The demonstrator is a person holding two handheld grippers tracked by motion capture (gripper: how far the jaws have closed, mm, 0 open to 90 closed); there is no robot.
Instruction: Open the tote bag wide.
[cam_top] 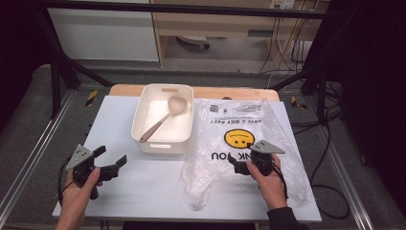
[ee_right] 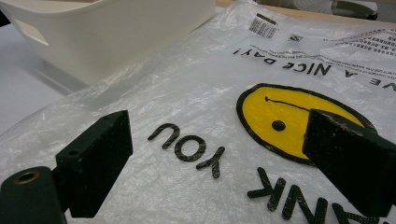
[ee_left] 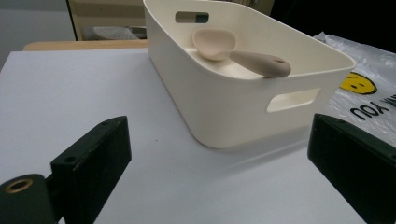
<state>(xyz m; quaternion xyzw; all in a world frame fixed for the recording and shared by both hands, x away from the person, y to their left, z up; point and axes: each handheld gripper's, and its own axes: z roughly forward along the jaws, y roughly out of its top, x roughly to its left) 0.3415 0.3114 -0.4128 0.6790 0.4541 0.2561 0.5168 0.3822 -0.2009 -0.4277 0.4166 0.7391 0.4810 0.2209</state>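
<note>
With the plastic bag [cam_top: 239,143] lying flat on the right half of the bench beside the white bin [cam_top: 163,120], the wide, empty right tool [cam_top: 238,166] should come down low to pinch one film layer, while the equally wide left tool [cam_top: 111,160] waits near the front-left corner.

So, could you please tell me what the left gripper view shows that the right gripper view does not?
Left gripper view: the spoon lying in the white tub, its handle resting on the rim, and the tub's handle cutouts. Right gripper view: the plastic bag close up under the open right gripper, with its barcode label and "nice day" lettering. Shared: the tub, the bag's yellow smiley and the white table.
</note>
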